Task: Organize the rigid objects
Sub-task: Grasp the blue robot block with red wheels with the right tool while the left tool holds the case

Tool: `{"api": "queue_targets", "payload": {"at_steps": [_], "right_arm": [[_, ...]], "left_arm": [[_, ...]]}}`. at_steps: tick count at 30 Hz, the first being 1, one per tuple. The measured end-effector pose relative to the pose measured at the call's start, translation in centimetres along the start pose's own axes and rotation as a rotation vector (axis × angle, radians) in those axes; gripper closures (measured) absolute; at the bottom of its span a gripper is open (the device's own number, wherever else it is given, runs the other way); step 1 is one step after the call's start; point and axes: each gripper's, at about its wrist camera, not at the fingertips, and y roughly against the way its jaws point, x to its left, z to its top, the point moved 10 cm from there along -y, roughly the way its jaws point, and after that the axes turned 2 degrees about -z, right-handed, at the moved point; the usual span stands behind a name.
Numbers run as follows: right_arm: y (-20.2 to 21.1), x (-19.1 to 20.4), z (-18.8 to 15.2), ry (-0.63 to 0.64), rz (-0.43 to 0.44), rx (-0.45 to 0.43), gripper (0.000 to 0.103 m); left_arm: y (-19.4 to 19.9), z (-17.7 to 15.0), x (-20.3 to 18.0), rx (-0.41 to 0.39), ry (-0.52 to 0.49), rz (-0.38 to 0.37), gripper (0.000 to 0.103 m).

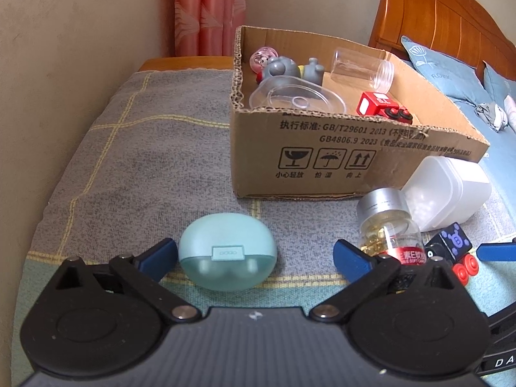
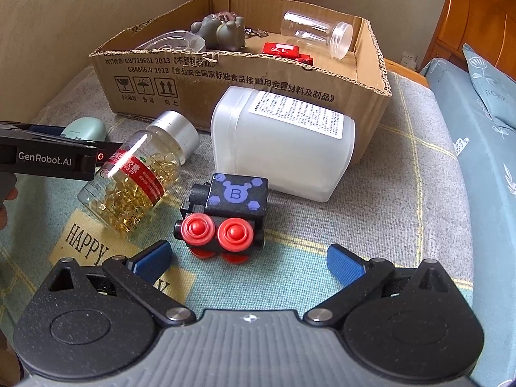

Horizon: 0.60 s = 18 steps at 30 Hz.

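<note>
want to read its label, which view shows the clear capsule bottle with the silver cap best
Right wrist view: the clear capsule bottle with the silver cap lies in full sight, red label facing up. The left wrist view shows it partly behind a finger.

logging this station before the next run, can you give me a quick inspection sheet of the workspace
surface: grey and teal checked cloth with a HAPPY patch, no spills seen
job's things, loose: mint earbud case, capsule bottle lying tilted, frosted white tub on its side, black toy train car on its side
job's things, boxed: cardboard box holds grey toy figures, clear lids, clear jar, red toy car
clutter: nothing seen
grippers: left gripper open around the earbud case, not clamped; right gripper open, just short of the train car
cables: nothing seen
surroundings: beige wall, pink curtain, wooden headboard, blue pillows
</note>
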Motion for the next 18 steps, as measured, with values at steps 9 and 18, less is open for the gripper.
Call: {"api": "queue_targets", "payload": {"at_steps": [9,18], "right_arm": [[-0.3,1.7,0.9,0.018,0.001,-0.057,0.000],[0.5,2.3,1.4,0.072,0.014,-0.093,0.023]], "left_arm": [[0.0,0.0,0.0,-0.002,0.001,-0.004,0.001],[0.0,0.0,0.2,0.000,0.010,-0.010,0.001]]}}
